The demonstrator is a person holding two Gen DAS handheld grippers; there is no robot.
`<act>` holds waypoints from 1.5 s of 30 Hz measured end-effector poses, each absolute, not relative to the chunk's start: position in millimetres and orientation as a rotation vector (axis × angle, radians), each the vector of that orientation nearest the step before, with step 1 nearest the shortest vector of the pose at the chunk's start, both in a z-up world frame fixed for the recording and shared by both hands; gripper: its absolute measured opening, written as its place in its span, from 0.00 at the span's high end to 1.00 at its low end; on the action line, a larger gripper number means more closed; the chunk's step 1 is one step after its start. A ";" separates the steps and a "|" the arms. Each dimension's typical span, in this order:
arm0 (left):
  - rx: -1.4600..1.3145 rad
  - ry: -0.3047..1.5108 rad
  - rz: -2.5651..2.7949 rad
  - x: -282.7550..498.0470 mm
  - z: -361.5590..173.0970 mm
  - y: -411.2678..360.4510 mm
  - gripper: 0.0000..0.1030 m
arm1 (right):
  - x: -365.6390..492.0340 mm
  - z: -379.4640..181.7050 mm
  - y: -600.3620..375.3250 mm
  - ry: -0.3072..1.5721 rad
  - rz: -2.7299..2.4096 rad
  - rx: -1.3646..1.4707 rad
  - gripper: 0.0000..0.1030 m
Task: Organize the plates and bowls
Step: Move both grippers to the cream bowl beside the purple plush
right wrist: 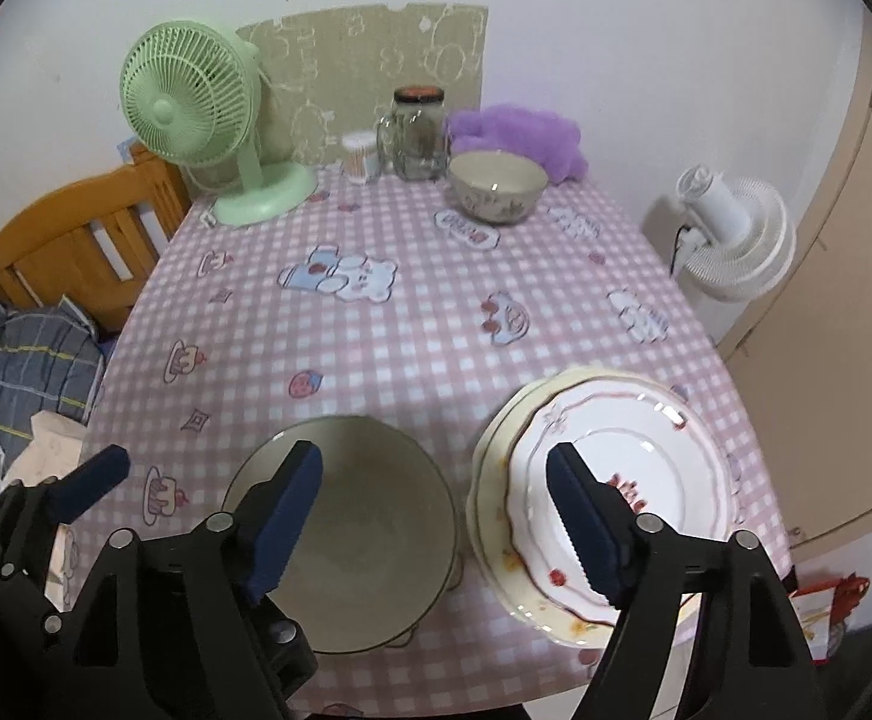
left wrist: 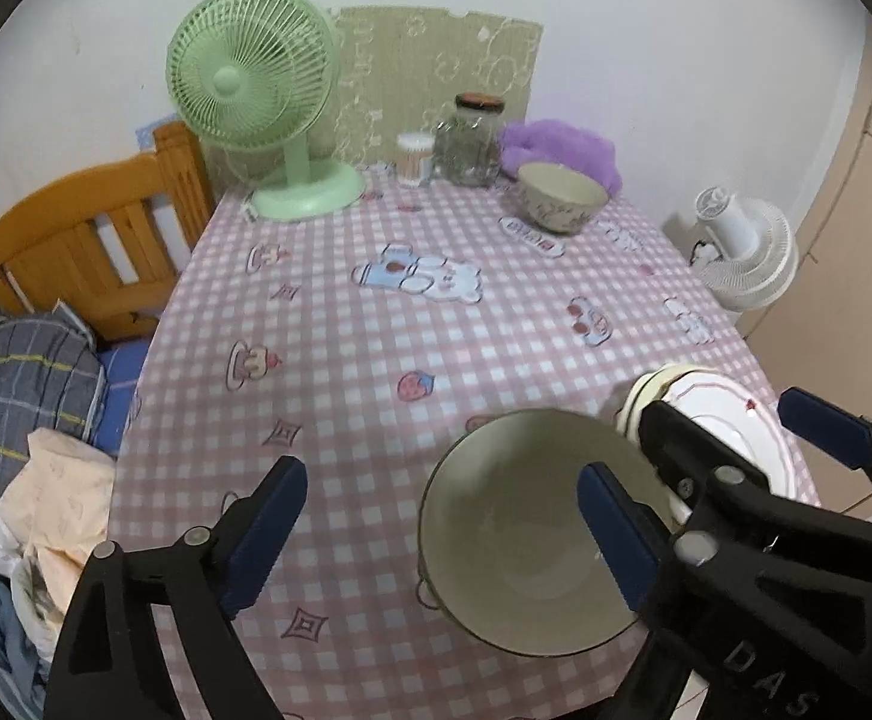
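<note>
A large pale green bowl (left wrist: 514, 546) (right wrist: 370, 546) sits upright on the checked tablecloth near the front edge. To its right lies a stack of plates (right wrist: 646, 468) (left wrist: 718, 402), a white one with a pink rim on top of cream ones. A smaller patterned bowl (left wrist: 562, 198) (right wrist: 496, 186) stands at the far side. My left gripper (left wrist: 442, 471) hovers open over the large bowl's left rim, holding nothing. My right gripper (right wrist: 436, 453) hangs open above the gap between bowl and plates, also empty. In the left wrist view it (left wrist: 736, 420) covers part of the plates.
Along the back of the table (left wrist: 376, 330) stand a green fan (left wrist: 256, 78), a cup of cotton swabs (left wrist: 415, 159), a glass jar (left wrist: 472, 144) and a purple plush (left wrist: 556, 141). A white fan (left wrist: 748, 258) is beyond the right edge; a wooden bed (left wrist: 76, 240) and clothes lie left.
</note>
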State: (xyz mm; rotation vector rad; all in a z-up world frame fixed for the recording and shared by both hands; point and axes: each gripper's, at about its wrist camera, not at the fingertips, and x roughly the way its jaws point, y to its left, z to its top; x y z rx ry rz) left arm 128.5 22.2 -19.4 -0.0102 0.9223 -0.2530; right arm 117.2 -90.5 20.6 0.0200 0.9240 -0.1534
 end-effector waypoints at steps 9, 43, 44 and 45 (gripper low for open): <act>-0.028 0.850 -0.296 133.7 -0.1 9.1 0.04 | 118.2 42.9 -99.9 0.828 -0.125 0.008 0.05; -0.027 0.841 -0.062 305.4 14.3 -166.4 0.11 | 309.0 43.7 -277.9 0.845 0.095 0.032 0.10; -0.027 0.847 -0.058 313.1 11.9 -169.6 0.11 | 318.9 40.8 -282.3 0.846 0.099 0.035 0.11; -0.026 0.852 -0.053 320.0 10.1 -172.4 0.14 | 326.2 39.0 -284.8 0.848 0.101 0.037 0.12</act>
